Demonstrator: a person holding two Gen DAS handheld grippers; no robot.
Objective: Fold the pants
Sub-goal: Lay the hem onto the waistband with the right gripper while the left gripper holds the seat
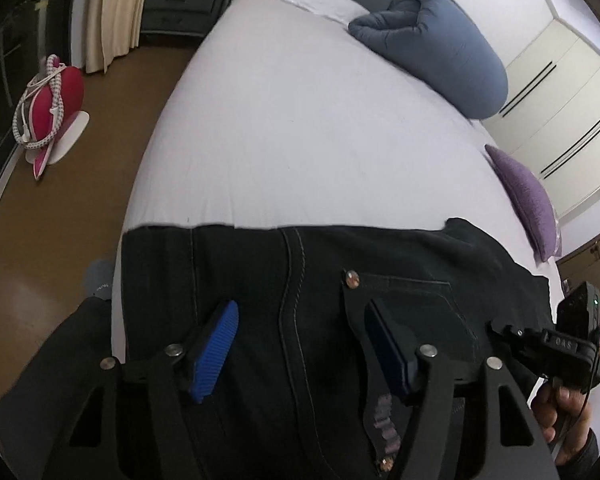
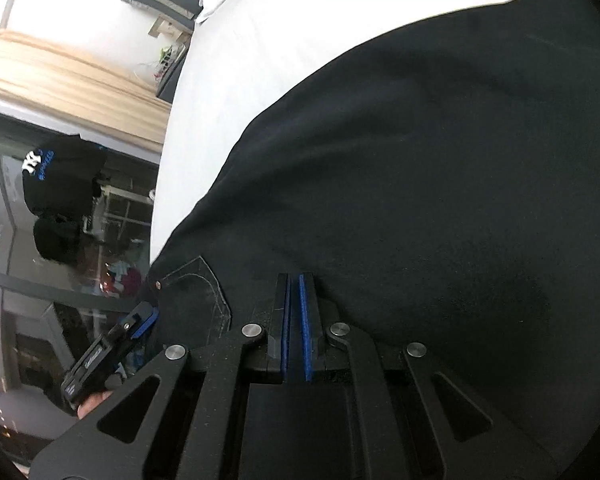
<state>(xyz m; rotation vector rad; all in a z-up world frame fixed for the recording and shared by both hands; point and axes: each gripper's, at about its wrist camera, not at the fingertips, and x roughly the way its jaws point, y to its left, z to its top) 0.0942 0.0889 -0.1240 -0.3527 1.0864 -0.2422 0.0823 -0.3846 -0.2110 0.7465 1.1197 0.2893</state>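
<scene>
Progress check on black jeans, near to far.

Left gripper: jaws spread wide over seat of jeans, blue pads clear of cloth, nothing grasped. Back pocket with copper rivet lying under right-hand finger; centre seam running up between pads.

Right gripper: blue pads almost together, clenched. Thin gap visible between pads; could not tell whether any denim was pinched there. Tips down against black cloth just beside a stitched pocket.

Jeans lying across near edge of bed, spread broad and mostly flat, far edge straight against white sheet. Seat and pockets facing up. Judged early stage: garment laid out and roughly smoothed, no compact stack formed. Leg ends out of view, so could not confirm whether any lengthwise fold was made. Remaining, by judgement: fold legs together, then fold down to size.

Beyond: blue duvet roll, purple cushion.
</scene>
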